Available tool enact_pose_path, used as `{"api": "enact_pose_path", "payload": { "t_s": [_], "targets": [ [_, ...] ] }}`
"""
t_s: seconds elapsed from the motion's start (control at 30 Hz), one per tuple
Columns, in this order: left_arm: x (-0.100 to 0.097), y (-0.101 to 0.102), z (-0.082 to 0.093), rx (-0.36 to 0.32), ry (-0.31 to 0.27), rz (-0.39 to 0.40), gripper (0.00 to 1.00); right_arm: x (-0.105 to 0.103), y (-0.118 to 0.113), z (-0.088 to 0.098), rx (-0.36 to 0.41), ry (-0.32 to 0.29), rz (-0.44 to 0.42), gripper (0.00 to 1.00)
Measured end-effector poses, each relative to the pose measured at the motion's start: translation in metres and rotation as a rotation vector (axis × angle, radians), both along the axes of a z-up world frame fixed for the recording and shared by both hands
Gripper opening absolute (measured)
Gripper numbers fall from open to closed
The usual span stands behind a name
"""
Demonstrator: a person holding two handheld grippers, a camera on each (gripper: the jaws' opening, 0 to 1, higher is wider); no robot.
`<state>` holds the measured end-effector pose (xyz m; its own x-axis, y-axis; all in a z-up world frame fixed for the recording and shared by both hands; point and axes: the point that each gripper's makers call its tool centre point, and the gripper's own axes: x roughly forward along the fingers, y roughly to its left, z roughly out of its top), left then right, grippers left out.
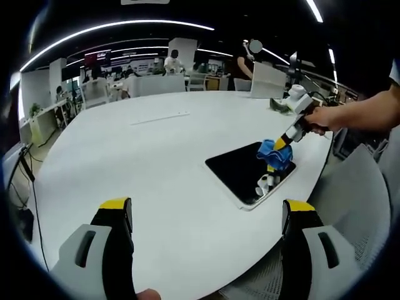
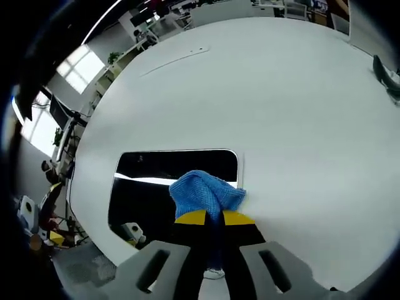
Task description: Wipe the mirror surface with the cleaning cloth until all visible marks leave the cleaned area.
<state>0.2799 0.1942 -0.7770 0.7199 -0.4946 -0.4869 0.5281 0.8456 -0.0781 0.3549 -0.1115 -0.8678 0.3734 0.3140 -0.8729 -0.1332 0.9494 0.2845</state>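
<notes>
Left gripper view: the left gripper (image 1: 203, 212) is seen with its yellow-tipped jaws spread wide apart and nothing held between them, above a white table (image 1: 144, 156). At about 3 o'clock, a rectangular mirror (image 1: 240, 172) is laid flat near the table's edge. The right gripper (image 1: 282, 146), held by a person's hand (image 1: 325, 117), is pressed onto the mirror's far end with a blue cleaning cloth (image 1: 272, 153). Right gripper view: the jaws are closed on the cloth (image 2: 206, 194), which is bunched against the mirror (image 2: 156, 181) near its 5 o'clock edge; ceiling lights are reflected in the dark glass.
</notes>
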Motion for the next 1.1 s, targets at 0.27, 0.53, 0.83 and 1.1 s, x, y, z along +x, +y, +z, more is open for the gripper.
{"api": "enact_pose_path", "payload": {
  "t_s": [0.27,0.53,0.83,1.1],
  "targets": [
    [-0.001,0.001,-0.001,-0.005,0.001,0.005,0.99,0.0,-0.005,0.0,-0.013,0.01,-0.016,0.02],
    [0.0,0.002,-0.001,-0.009,-0.002,0.013,0.99,0.001,-0.008,-0.001,-0.024,0.008,-0.02,0.02],
    [-0.002,0.0,0.002,-0.012,-0.004,0.016,0.99,-0.003,-0.006,0.0,-0.036,0.003,-0.022,0.02],
    [-0.003,-0.003,0.0,-0.012,-0.009,0.001,0.99,-0.01,-0.006,0.0,-0.039,-0.005,-0.028,0.02]
  ]
}}
